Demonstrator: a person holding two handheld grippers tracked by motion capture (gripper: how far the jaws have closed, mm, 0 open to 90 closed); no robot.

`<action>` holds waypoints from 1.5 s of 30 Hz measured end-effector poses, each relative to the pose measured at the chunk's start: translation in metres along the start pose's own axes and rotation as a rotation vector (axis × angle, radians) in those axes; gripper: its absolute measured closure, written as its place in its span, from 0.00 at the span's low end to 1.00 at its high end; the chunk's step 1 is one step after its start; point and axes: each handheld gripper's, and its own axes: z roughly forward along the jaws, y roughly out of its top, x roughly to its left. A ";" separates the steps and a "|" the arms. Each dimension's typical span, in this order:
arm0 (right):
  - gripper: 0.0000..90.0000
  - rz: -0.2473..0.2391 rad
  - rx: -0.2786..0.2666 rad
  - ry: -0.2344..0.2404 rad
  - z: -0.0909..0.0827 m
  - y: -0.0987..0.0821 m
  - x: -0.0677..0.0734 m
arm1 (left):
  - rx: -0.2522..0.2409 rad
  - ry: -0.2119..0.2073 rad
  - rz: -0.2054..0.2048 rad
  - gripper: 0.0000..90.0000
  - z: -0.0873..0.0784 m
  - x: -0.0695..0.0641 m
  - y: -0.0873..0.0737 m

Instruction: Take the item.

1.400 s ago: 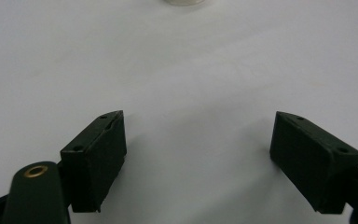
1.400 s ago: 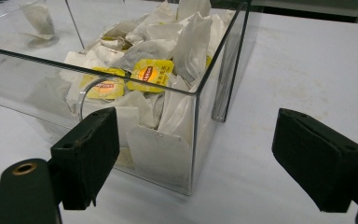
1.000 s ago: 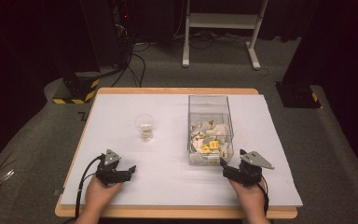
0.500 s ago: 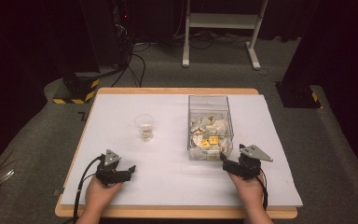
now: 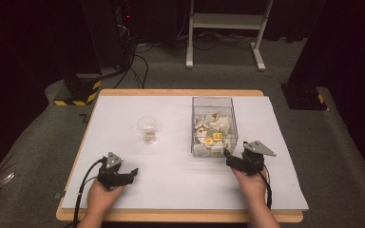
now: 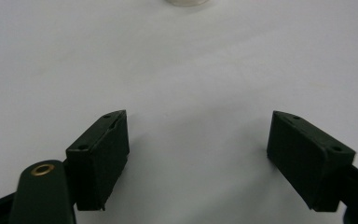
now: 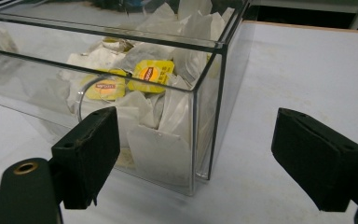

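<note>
Since a second ago my right gripper (image 5: pixel 227 155) has slid in toward the near corner of the clear square-sided plastic box (image 5: pixel 214 124) of white paper tea bags with yellow tags (image 7: pixel 149 73) — jaws wide apart, nothing between them, the box corner just ahead. I judge I am lining up to reach in. My left gripper (image 5: pixel 134 172) rests on the white table sheet (image 5: pixel 171 175), jaws apart and empty, well short of the small clear plastic cup (image 5: pixel 148 129) — waiting its turn.

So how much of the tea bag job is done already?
Hardly any. The small cup holds no tea bag that I can make out, and the tea bags all lie in the clear box. The right gripper is open at the box's corner; the left gripper rests open on the table. Picking and dropping remain.
</note>
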 end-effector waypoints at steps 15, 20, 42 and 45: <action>0.19 0.033 0.008 -0.019 0.026 0.009 -0.009 | -0.003 0.007 -0.002 0.25 0.000 0.000 0.000; 0.19 0.042 0.005 -0.039 0.030 0.010 -0.011 | -0.005 0.009 -0.004 0.26 0.000 0.000 0.000; 0.22 0.030 0.012 -0.014 0.020 0.005 -0.009 | -0.008 0.018 0.001 0.26 -0.001 -0.001 -0.001; 0.22 0.020 0.012 -0.014 0.011 0.002 -0.011 | -0.009 0.026 0.010 0.27 -0.001 -0.001 0.000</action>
